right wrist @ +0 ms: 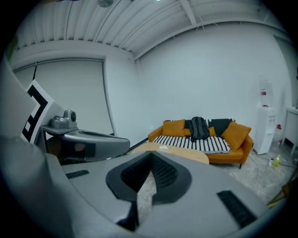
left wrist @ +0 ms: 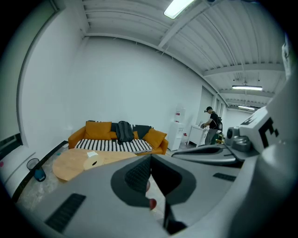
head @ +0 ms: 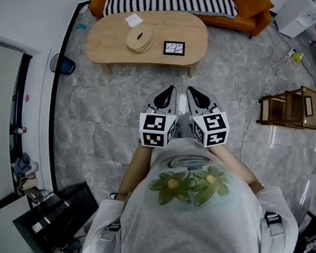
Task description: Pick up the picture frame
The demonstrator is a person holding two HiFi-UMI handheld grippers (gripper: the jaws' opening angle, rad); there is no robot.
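**Task status: not yet started.**

- **Picture frame** (head: 174, 48): a small black-edged frame lying flat on the far oval coffee table (head: 104, 47), toward its right half. Nothing touches it. Neither gripper view shows it clearly.
- **Left gripper** (head: 167, 96): you hold it close to your chest, tilted slightly down toward the floor. Its fingers are pressed together with nothing between them; the left gripper view shows the pads meeting along one seam.
- **Right gripper** (head: 199, 101): held just beside the left one in the same pose. Its fingers are likewise closed tight on nothing.
- **Gap**: an open stretch of grey marbled floor (head: 109, 107) lies between you and the table. Both grippers are well apart from the frame.
- **Other items on the table**: a round pale wooden object (head: 139, 38) sits just left of the frame, with a white card (head: 134, 20) farther back on the left.
- **Surroundings**: an orange sofa (head: 254, 15) with a striped cover stands behind the table. A small wooden shelf unit (head: 297, 107) stands on the floor to the right.

**Done:** nothing that shows.

**Left to do, by my judgement:**
1. Walk up to the table.
2. Open one gripper.
3. Bring its fingers over an edge of the frame.
4. Close them and lift.

The frame lies flat, so you probably need to catch a rim or slide it toward the table edge. The wooden object close on its left leaves the right and near sides freer for your approach.
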